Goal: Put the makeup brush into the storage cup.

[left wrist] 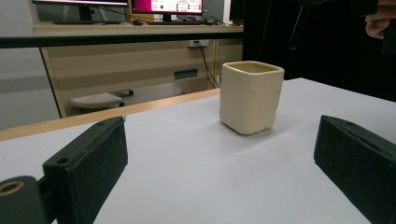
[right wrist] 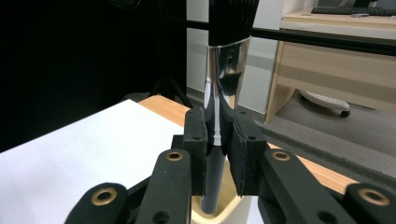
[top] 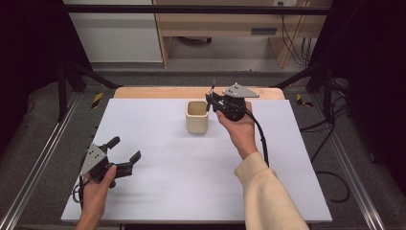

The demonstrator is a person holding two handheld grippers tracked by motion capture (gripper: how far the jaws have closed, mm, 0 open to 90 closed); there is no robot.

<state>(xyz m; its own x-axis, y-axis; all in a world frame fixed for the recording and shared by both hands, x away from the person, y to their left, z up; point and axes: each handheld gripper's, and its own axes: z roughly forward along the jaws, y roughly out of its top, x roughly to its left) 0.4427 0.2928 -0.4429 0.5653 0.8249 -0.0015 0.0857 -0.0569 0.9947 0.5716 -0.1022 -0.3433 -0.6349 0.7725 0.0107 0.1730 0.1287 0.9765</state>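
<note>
Now right gripper [right wrist: 218, 154] clamping brush [right wrist: 223, 65] over cup [top: 197, 117], left gripper [top: 125, 154] agape

White table sheet [top: 163, 187] over wooden top [top: 158, 92]; beyond far edge, desk [top: 230, 24], monitors [left wrist: 166, 6], cables [top: 294, 43] on floor.

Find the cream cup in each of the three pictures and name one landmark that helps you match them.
High view: the cream cup stands at the table's far middle, just left of the right gripper.
Left gripper view: right of centre, upright on the white table.
Right gripper view: bottom centre, its rim below the jaws that clamp the brush.
Shared landmark: the table's wooden far edge.
</note>
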